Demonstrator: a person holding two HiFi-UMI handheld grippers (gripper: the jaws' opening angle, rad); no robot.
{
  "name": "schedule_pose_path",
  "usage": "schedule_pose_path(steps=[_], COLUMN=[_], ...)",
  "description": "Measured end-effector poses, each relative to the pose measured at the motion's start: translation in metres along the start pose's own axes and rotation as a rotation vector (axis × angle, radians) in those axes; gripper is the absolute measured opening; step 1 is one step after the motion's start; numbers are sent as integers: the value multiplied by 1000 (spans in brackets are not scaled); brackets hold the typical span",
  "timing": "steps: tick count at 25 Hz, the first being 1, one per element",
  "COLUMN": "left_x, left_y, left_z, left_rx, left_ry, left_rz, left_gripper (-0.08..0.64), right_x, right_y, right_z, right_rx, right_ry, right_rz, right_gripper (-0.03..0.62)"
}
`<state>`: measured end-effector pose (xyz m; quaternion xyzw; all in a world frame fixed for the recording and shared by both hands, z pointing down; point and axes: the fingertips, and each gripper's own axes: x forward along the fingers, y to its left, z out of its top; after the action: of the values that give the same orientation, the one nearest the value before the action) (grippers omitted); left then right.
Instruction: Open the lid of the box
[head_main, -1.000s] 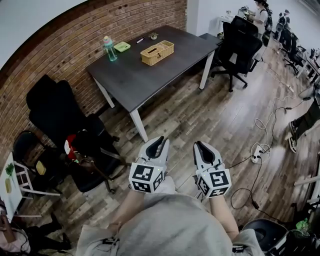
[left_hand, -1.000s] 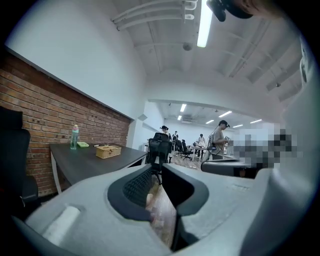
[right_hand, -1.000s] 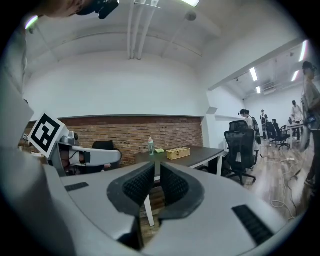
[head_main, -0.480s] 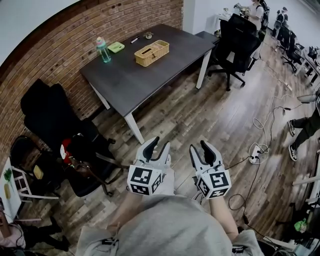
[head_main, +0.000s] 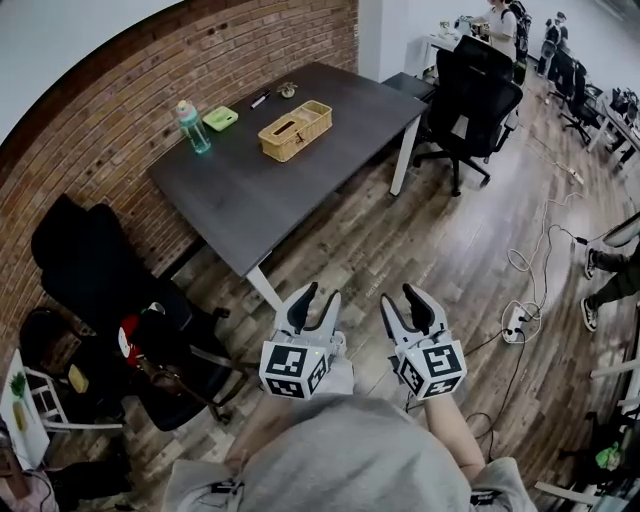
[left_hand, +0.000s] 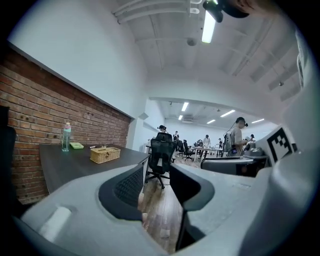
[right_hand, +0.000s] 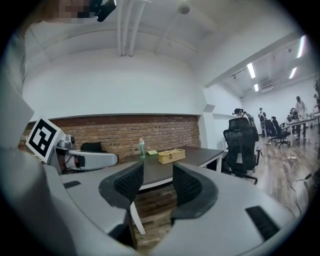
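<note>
The floor is brown wood planks, in a big office room with a brick wall along one side. Closest to us, the person holds two grippers out in front, low and side by side; the left gripper has its jaws wide apart with nothing in them, and only floor and a far chair show through the gap; the right gripper is the same, jaws spread and empty. Both pairs of jaws have just been opening; they were pressed together a second ago. The dark table also sits nearer in the head view than it did, so the person seems to be walking up to it. On the far half of the table is the box, a yellow woven one, well apart from both grippers; its lid looks shut, though it is too small from here to be sure how it lifts. A bottle and a little green thing stand beside it, near the wall; a black office chair is at the table's far end, and people are further back. So the job has not really started; open jaws are ready to take the lid, but they must reach the table first.
</note>
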<state>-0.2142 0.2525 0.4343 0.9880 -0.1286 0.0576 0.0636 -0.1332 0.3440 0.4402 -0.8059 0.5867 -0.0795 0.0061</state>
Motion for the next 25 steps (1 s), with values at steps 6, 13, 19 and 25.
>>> schedule_pose_path(steps=[6,13,19,25], left_x=[59,129,179,220], left_y=[38,79,108,136], left_z=[20,42,53,55], left_rx=[-8,-13,-4,-2], left_ry=[8,16,19,27], left_rz=[-23,-33,-40,-41], left_gripper=[160,158,158,158], right_x=[62,127,181,228], right_y=[-28,-61,-87,-103], right_z=[22,44,55,58], right_rx=[6,3,3,4], right_ry=[9,1,-4,-1], right_rz=[-15,-43,-49,-40], right_gripper=[178,178,178,178])
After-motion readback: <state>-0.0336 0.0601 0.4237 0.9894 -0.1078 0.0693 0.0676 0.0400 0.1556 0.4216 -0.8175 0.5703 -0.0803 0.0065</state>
